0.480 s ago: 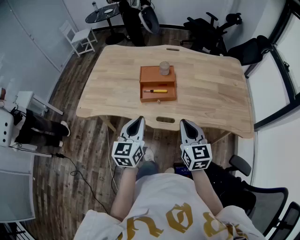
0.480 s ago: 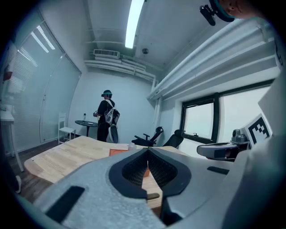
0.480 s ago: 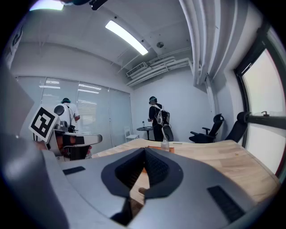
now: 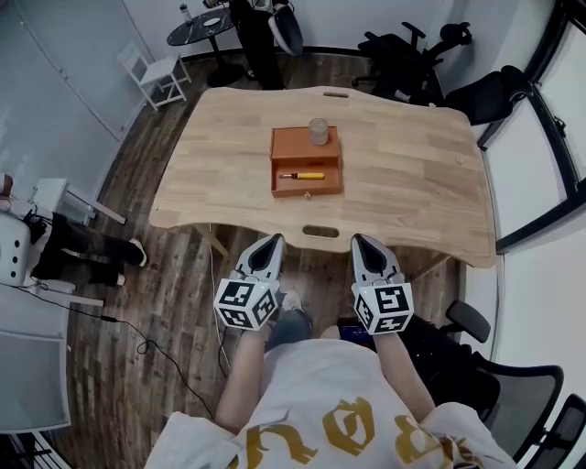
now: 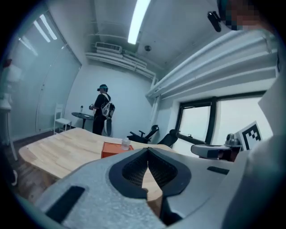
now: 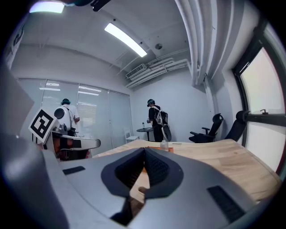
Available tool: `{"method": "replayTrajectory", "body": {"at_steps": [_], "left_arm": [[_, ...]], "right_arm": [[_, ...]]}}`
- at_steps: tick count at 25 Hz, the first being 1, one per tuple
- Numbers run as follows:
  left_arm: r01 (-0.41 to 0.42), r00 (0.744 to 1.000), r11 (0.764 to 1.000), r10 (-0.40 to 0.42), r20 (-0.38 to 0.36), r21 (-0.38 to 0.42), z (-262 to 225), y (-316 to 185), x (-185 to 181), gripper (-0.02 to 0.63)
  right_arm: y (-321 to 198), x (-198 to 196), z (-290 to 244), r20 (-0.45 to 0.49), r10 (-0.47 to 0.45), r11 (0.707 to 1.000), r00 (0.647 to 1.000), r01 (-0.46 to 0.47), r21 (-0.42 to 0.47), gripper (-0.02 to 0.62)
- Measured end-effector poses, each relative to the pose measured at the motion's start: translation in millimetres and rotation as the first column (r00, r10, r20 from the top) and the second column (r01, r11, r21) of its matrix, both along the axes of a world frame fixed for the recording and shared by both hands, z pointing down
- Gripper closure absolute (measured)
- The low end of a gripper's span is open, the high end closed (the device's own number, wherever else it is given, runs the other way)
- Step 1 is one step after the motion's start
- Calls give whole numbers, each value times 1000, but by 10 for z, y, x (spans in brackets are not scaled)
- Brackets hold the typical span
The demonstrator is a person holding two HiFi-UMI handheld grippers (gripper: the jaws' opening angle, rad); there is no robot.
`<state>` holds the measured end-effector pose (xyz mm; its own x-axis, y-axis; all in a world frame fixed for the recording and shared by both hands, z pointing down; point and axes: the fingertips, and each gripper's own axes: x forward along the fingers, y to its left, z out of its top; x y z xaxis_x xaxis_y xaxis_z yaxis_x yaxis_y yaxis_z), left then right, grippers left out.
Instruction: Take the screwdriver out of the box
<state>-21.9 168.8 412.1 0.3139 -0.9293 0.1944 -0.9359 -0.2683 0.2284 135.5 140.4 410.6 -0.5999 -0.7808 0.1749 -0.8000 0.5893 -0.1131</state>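
Note:
An orange box (image 4: 305, 147) lies in the middle of the wooden table (image 4: 394, 197), with its drawer pulled out toward me. Inside the drawer lies a screwdriver (image 4: 303, 176) with a yellow handle, pointing left. A clear cup (image 4: 318, 131) stands on the box's top. My left gripper (image 4: 271, 243) and right gripper (image 4: 358, 243) hover side by side in front of the table's near edge, both shut and empty, well short of the box. The left gripper view shows the box (image 5: 114, 149) far ahead beyond the closed jaws.
A slot handle (image 4: 320, 232) is cut into the table's near edge. Black office chairs (image 4: 403, 55) stand beyond the far side, a white chair (image 4: 156, 71) and a round table (image 4: 203, 26) at the back left. A person (image 4: 261, 32) stands by the table's far edge.
The view has shifted slightly, so the box sits a little higher in the picture. Both grippers stay shut in the same place.

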Motion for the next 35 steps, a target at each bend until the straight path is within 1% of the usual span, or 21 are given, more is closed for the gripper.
{"method": "replayTrajectory", "body": {"at_steps": [1, 2, 3, 7, 10, 11, 17, 20, 23, 26, 28, 30, 32, 35], "left_arm": [[-1, 1000, 1000, 1, -25, -7, -1, 0, -1, 597], [3, 999, 1000, -3, -34, -12, 2, -7, -16, 597], [9, 1000, 1000, -10, -26, -14, 8, -20, -41, 597], [48, 998, 999, -47, 50, -1, 21, -149, -154, 597], [49, 993, 999, -47, 107, -15, 91, -330, -189, 596], [46, 993, 999, -44, 111, -19, 119, -404, -202, 596], [41, 997, 998, -38, 73, -39, 232, -983, -443, 597], [20, 998, 999, -17, 67, -46, 280, -1320, -592, 596], [-28, 997, 999, 32, 77, -43, 280, -1679, -701, 595], [-81, 994, 996, 83, 77, -33, 248, -2009, -801, 595], [-96, 993, 995, 97, 73, -24, 233, -2211, -888, 595], [-103, 993, 995, 104, 60, -16, 230, -2374, -965, 595], [-117, 991, 993, 118, 57, -13, 247, -2502, -1012, 595], [-159, 983, 987, 161, 87, -23, 315, -2586, -998, 595]], "right_arm": [[-12, 12, -3, 10, 0, 1000, 1000, 0, -2, 584], [-27, 17, -4, 20, -1, 1000, 1000, 1, -5, 584], [-45, 15, 0, 27, -2, 1000, 1000, 2, -7, 584], [-180, -20, 44, 35, -1, 1000, 999, 1, -23, 584], [-344, -43, 96, 29, 9, 999, 1000, -7, -38, 584], [-408, -50, 123, 25, 13, 999, 1000, -12, -44, 584], [-879, -126, 263, -3, 57, 995, 998, -57, -80, 584], [-1171, -242, 345, -14, 79, 992, 997, -80, -100, 584], [-1475, -390, 369, -19, 101, 989, 995, -103, -106, 583], [-1741, -539, 312, -44, 121, 990, 992, -124, -71, 584], [-1897, -635, 270, -72, 133, 990, 989, -136, -34, 583], [-2011, -719, 265, -97, 143, 989, 985, -145, -12, 583], [-2087, -794, 291, -111, 148, 989, 983, -150, -9, 584], [-2126, -869, 372, -124, 142, 989, 982, -147, -28, 584]]}}
